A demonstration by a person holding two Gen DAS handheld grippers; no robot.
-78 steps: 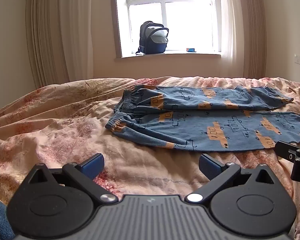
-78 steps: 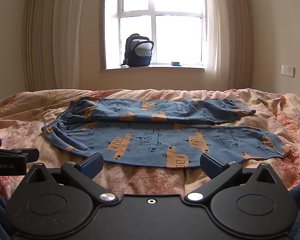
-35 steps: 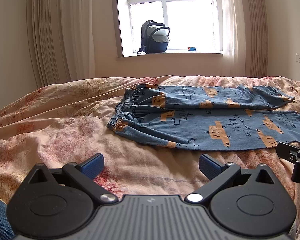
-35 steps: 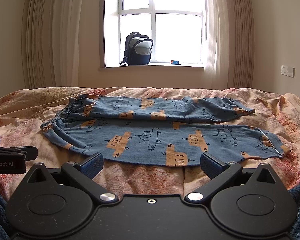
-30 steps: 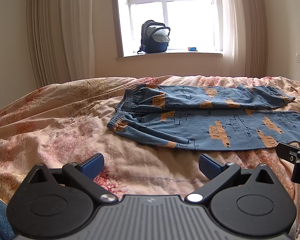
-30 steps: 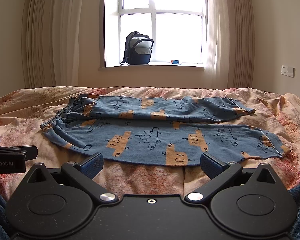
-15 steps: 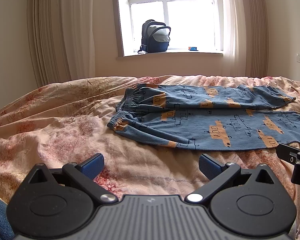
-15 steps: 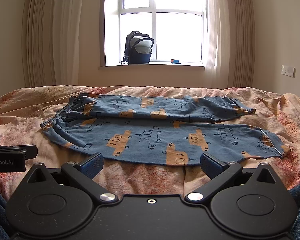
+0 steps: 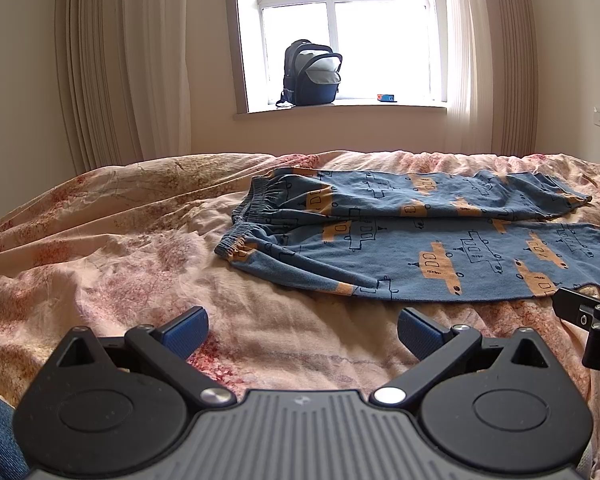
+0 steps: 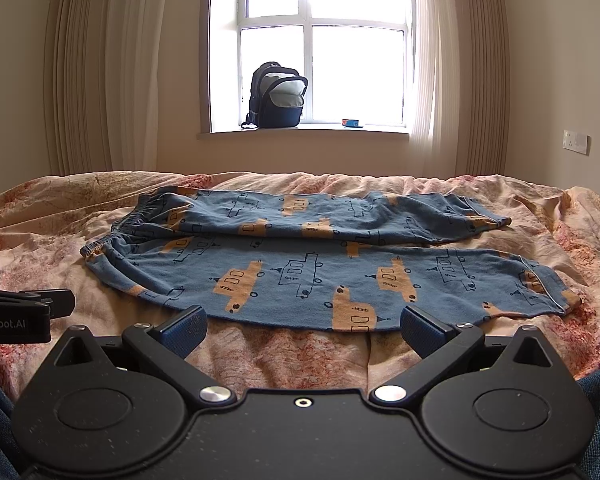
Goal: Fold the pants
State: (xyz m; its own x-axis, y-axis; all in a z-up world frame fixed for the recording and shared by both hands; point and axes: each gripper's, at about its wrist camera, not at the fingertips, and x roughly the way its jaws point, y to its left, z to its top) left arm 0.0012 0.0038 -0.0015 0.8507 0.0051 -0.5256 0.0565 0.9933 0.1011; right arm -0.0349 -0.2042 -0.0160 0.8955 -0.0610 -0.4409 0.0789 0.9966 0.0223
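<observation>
Blue pants (image 9: 412, 236) with an orange vehicle print lie spread flat on the bed, waistband to the left, both legs running right; they also show in the right wrist view (image 10: 312, 264). My left gripper (image 9: 302, 326) is open and empty, low over the bedcover in front of the waistband end. My right gripper (image 10: 302, 326) is open and empty, just in front of the near leg's edge. Each gripper shows at the other view's edge.
The bed has a rumpled pink floral cover (image 9: 120, 248). A dark backpack (image 10: 278, 96) and a small blue box (image 10: 352, 123) sit on the windowsill beyond. Curtains hang on both sides. A wall socket (image 10: 576, 142) is at the right.
Both views have drifted very slightly; the pants lie as before and both grippers stay open.
</observation>
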